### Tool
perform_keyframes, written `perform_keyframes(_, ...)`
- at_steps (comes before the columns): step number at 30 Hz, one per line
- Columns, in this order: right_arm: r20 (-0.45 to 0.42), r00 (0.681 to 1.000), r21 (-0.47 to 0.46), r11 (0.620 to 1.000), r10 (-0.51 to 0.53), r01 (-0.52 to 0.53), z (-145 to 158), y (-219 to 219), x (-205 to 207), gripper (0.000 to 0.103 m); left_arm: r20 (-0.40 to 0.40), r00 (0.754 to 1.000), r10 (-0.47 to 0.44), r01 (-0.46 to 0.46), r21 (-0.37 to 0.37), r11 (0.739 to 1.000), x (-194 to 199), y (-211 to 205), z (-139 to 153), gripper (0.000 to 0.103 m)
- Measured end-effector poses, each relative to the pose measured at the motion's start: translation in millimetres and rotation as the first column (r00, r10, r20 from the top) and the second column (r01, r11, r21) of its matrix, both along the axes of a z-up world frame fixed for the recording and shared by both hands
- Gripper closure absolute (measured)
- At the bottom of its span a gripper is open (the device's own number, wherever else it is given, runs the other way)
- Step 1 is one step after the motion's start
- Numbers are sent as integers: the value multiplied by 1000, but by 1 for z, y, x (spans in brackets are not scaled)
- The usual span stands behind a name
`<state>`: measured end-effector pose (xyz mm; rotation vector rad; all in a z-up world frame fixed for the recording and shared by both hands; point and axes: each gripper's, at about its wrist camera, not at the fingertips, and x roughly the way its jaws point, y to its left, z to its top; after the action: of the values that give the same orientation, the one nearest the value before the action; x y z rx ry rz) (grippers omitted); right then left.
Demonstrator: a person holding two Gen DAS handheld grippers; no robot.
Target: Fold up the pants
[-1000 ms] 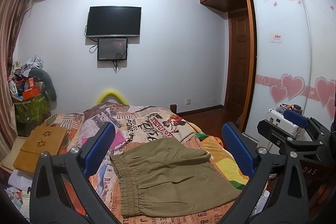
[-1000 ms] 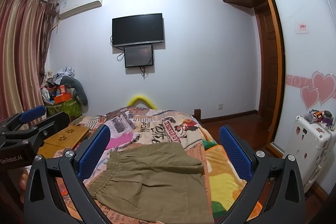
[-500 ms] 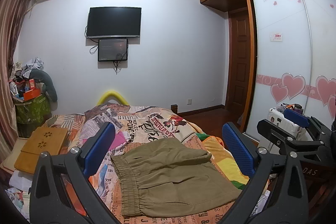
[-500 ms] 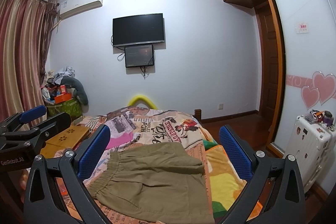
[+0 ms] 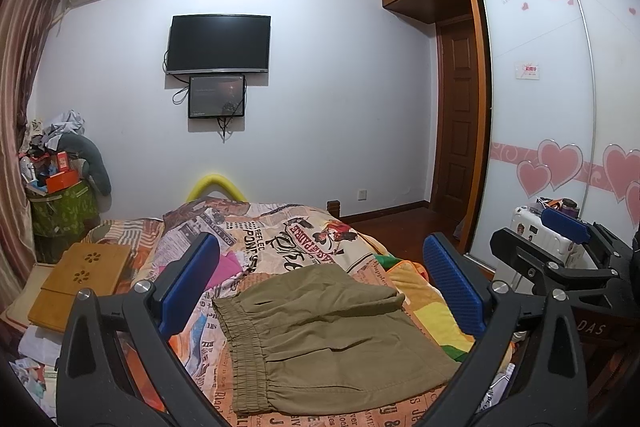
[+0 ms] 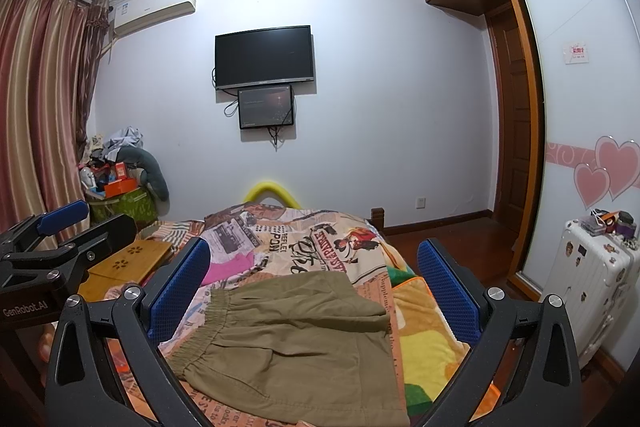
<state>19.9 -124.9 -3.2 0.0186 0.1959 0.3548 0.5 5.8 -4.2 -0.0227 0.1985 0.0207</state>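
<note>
Olive-green pants [image 5: 328,335] [image 6: 296,343] lie folded flat on the bed's printed cover [image 5: 280,235] [image 6: 304,243], elastic waistband to the left. My left gripper [image 5: 320,287] hovers above the near end of the pants, open, blue pads wide apart and empty. My right gripper [image 6: 314,287] is held the same way, open and empty, over the pants. In the left wrist view the right gripper [image 5: 560,247] shows at the right edge; in the right wrist view the left gripper [image 6: 60,239] shows at the left edge.
A wooden lap table [image 5: 80,283] [image 6: 128,263] lies left of the bed. A cluttered green bin [image 5: 60,203] stands by the curtain. A white suitcase [image 6: 588,287] stands before the wardrobe's sliding door [image 5: 540,107]. A TV [image 5: 218,43] hangs on the far wall.
Both views have shifted only slightly; the grippers stay open and the pants lie as before.
</note>
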Motion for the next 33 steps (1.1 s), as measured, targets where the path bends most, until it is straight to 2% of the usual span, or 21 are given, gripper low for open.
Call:
perform_keyframes(22, -5, 1000, 0, 1000, 2, -2, 0, 5, -1, 0, -9, 1000, 17, -17, 2, 1000, 7, 3, -1, 0)
perform_keyframes(30, -42, 999, -29, 999, -15, 14, -10, 10, 16, 0, -54, 997, 52, -51, 18, 999, 33, 12, -11, 0)
perform_keyframes(33, -71, 997, -44, 999, -24, 20, -16, 4, 29, 0, -98, 992, 82, -79, 34, 996, 50, 21, -22, 0)
